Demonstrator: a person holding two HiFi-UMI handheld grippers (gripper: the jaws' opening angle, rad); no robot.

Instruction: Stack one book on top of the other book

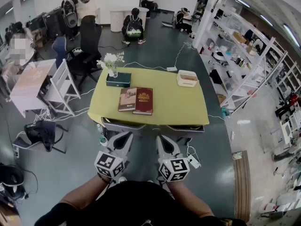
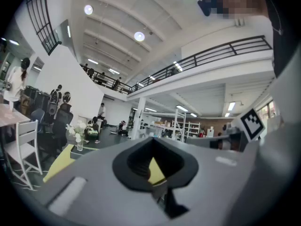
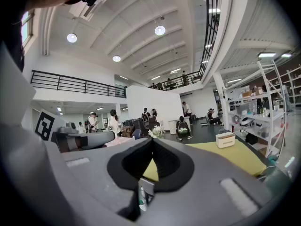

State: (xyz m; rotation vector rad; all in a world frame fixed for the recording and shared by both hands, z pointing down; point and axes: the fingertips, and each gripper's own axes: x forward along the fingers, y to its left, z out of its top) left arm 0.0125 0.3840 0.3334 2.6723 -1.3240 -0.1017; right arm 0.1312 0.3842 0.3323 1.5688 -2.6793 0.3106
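Two books lie side by side in the middle of the yellow-green table (image 1: 178,105): a brown-covered book (image 1: 127,99) on the left and a dark red book (image 1: 143,100) on the right, touching along one edge. My left gripper (image 1: 122,138) and right gripper (image 1: 164,140) hover short of the table's near edge, both shut with nothing in them. The left gripper (image 2: 151,144) points level at the table, and the right gripper (image 3: 151,144) does the same. The books are hidden behind the jaws in both gripper views.
A dark green box (image 1: 118,79) with a vase of white flowers (image 1: 111,62) stands at the table's far left, a white box (image 1: 187,78) at the far right. White chair (image 1: 59,86) and desk stand left; shelving (image 1: 254,60) runs along the right. People sit and stand beyond.
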